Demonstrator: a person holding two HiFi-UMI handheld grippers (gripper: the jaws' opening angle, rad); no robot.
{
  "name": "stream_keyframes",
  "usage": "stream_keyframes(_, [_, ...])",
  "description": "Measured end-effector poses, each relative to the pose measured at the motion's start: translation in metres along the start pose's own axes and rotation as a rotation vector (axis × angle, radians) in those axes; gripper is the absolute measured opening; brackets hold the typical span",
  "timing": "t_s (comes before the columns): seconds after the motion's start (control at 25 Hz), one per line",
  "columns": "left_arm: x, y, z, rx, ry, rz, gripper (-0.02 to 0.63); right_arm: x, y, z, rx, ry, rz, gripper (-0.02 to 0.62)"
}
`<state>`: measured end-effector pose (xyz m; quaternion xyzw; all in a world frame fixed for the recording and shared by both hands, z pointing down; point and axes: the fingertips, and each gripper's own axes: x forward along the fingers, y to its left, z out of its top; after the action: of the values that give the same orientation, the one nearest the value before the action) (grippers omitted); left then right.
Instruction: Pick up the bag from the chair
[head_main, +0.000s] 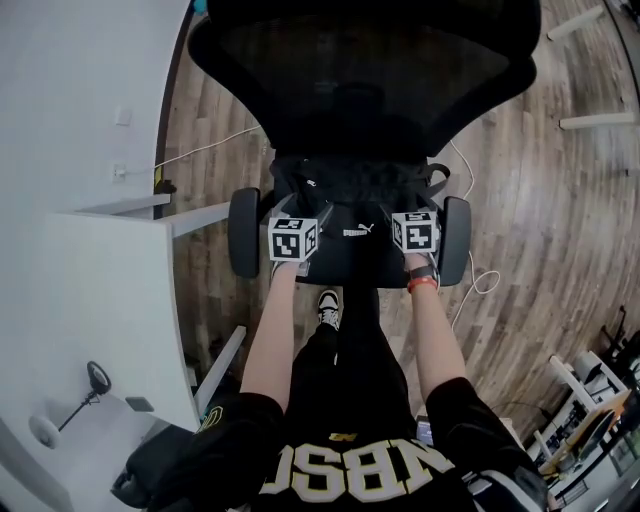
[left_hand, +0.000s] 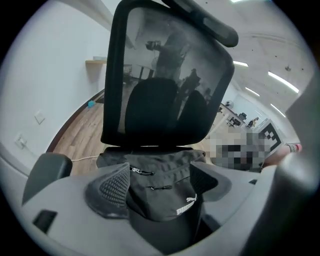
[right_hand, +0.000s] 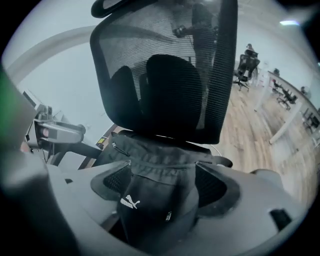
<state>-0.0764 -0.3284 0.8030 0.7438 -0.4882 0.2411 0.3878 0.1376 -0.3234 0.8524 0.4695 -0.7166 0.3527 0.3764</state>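
A black bag (head_main: 352, 190) with a white logo lies on the seat of a black mesh-backed office chair (head_main: 360, 70). Both grippers hang over the seat's front, pointing down at the bag. My left gripper (head_main: 300, 208) is at the bag's left part, my right gripper (head_main: 410, 208) at its right part. In the left gripper view the jaws of the left gripper (left_hand: 160, 182) stand wide, and the bag (left_hand: 160, 205) bulges up between the fingers (left_hand: 112, 187). The right gripper (right_hand: 160, 182) is just as wide, its fingers (right_hand: 212, 186) flanking the bag (right_hand: 152, 212). I cannot see the pads pressing the fabric.
The chair's armrests (head_main: 243, 232) (head_main: 456, 238) flank the two grippers. A white desk (head_main: 100, 300) stands at the left. A white cable (head_main: 205, 150) runs over the wooden floor. The person's shoe (head_main: 329, 306) is under the seat's front edge.
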Motion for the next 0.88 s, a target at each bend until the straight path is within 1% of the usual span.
stream_keyframes(0.2, [0.035,0.033,-0.022,-0.099,-0.006,0.062,0.377,0.037,-0.024,-0.014,0.065,0.004,-0.009,0.397])
stream_keyframes(0.28, [0.048,0.040,-0.032,-0.111,0.009,0.067,0.377,0.046,-0.032,-0.021,0.077,0.010,-0.012,0.397])
stream_keyframes(0.44, [0.078,0.049,-0.049,-0.099,0.074,0.053,0.377,0.062,-0.050,-0.027,0.089,0.021,-0.038,0.394])
stream_keyframes(0.56, [0.097,0.057,-0.063,-0.113,0.128,0.061,0.377,0.076,-0.061,-0.034,0.120,0.014,-0.032,0.383])
stream_keyframes(0.64, [0.107,0.061,-0.076,-0.132,0.166,0.059,0.377,0.083,-0.064,-0.037,0.124,0.020,-0.029,0.352])
stream_keyframes(0.68, [0.111,0.062,-0.082,-0.137,0.185,0.057,0.376,0.089,-0.064,-0.039,0.122,0.027,-0.024,0.322])
stream_keyframes(0.72, [0.114,0.063,-0.087,-0.136,0.198,0.058,0.366,0.094,-0.064,-0.042,0.120,0.037,-0.018,0.286])
stream_keyframes(0.76, [0.117,0.063,-0.091,-0.128,0.206,0.061,0.281,0.097,-0.064,-0.044,0.119,0.048,-0.016,0.268])
stream_keyframes(0.88, [0.120,0.061,-0.092,-0.102,0.209,0.065,0.211,0.102,-0.064,-0.047,0.106,0.072,-0.023,0.244])
